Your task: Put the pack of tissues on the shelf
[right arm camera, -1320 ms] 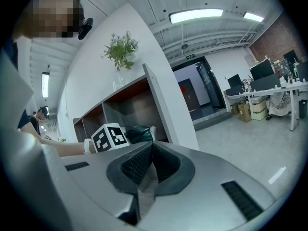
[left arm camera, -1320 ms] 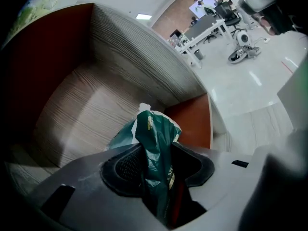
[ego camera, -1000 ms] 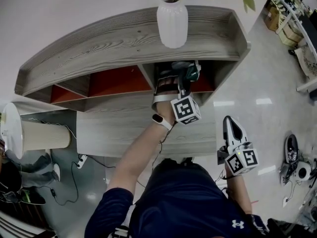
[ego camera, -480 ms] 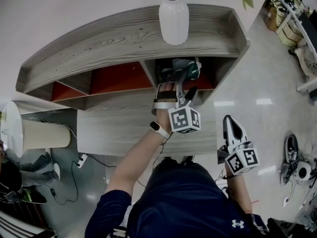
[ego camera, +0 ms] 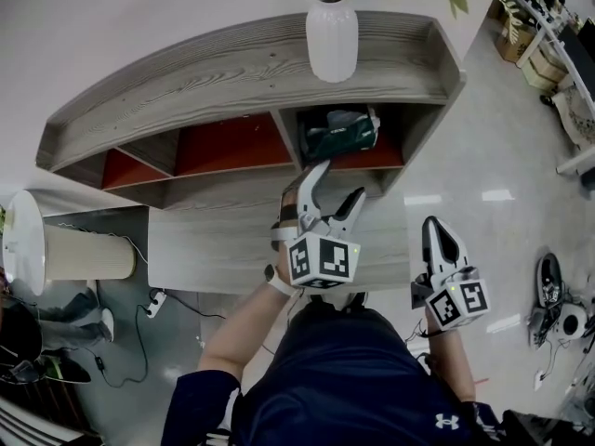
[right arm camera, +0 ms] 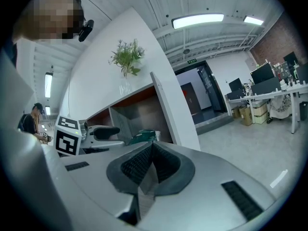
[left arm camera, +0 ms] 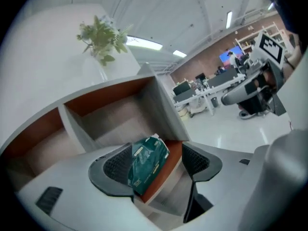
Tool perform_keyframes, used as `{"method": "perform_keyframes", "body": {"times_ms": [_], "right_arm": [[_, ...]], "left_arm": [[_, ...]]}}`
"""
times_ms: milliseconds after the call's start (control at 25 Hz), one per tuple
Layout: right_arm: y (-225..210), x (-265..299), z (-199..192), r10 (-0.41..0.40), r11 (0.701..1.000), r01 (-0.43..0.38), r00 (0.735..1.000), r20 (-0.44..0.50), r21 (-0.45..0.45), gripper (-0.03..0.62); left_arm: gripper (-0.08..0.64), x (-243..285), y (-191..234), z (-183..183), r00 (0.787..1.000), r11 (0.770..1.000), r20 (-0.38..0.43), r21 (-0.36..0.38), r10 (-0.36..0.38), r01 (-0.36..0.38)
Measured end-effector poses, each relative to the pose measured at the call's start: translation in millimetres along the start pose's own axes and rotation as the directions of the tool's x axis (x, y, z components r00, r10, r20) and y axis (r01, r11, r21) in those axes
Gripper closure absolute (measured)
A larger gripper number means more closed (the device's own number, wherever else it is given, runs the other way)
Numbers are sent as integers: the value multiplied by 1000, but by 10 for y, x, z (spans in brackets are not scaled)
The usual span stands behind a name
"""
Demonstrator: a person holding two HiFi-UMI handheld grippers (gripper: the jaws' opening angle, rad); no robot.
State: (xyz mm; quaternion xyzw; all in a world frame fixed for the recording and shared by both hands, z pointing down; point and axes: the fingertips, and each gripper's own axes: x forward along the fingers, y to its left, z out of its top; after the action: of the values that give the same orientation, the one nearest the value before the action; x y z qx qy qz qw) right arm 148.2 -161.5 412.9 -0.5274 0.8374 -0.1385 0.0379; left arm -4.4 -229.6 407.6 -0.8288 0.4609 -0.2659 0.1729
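Observation:
The dark green pack of tissues [ego camera: 339, 130] lies in the right-hand compartment of the wooden shelf [ego camera: 232, 72], on its red floor. My left gripper [ego camera: 337, 189] is outside that compartment, a short way in front of the pack, open and holding nothing. In the left gripper view the pack [left arm camera: 148, 163] shows beyond the wide-apart pads of the left gripper [left arm camera: 156, 163], clear of both. My right gripper [ego camera: 437, 240] hangs lower right by the person's side, its jaws shut with nothing in them [right arm camera: 150, 153]. In the right gripper view the pack [right arm camera: 142, 137] is partly in view.
A white vase [ego camera: 332, 40] with a plant stands on the shelf top above the pack's compartment. A lower shelf board [ego camera: 214, 240] juts out below. A lamp shade [ego camera: 74, 254] and cables are at the left, shoes [ego camera: 548, 291] on the floor at the right.
My left gripper has drawn back out of the compartment toward the person and its jaws have spread, leaving the pack of tissues lying inside. The right gripper has stayed put.

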Motion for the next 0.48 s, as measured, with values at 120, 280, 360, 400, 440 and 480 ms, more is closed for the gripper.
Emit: {"method": "perform_keyframes", "body": {"times_ms": [120, 280, 360, 400, 440, 480], "right_arm": [[34, -36, 56, -3, 1000, 4, 1000, 15, -14, 581], [109, -115, 126, -6, 999, 7, 1000, 28, -44, 581], [163, -152, 164, -1, 998, 3, 999, 34, -59, 581], [192, -177, 179, 2, 998, 0, 999, 37, -65, 581], [220, -204, 192, 5, 998, -3, 999, 38, -71, 581], [248, -229, 205, 8, 997, -5, 999, 39, -77, 581]], "left_arm": [[277, -299, 84, 95, 998, 992, 59, -124, 13, -5], [339, -667, 157, 232, 989, 976, 150, -215, 7, 26], [371, -837, 189, 276, 978, 970, 208, -242, 19, 33], [392, -924, 192, 271, 974, 965, 226, -260, 28, 33], [418, -1012, 188, 253, 972, 960, 234, -279, 38, 30], [451, -1095, 183, 231, 971, 954, 236, -299, 49, 24]]}}
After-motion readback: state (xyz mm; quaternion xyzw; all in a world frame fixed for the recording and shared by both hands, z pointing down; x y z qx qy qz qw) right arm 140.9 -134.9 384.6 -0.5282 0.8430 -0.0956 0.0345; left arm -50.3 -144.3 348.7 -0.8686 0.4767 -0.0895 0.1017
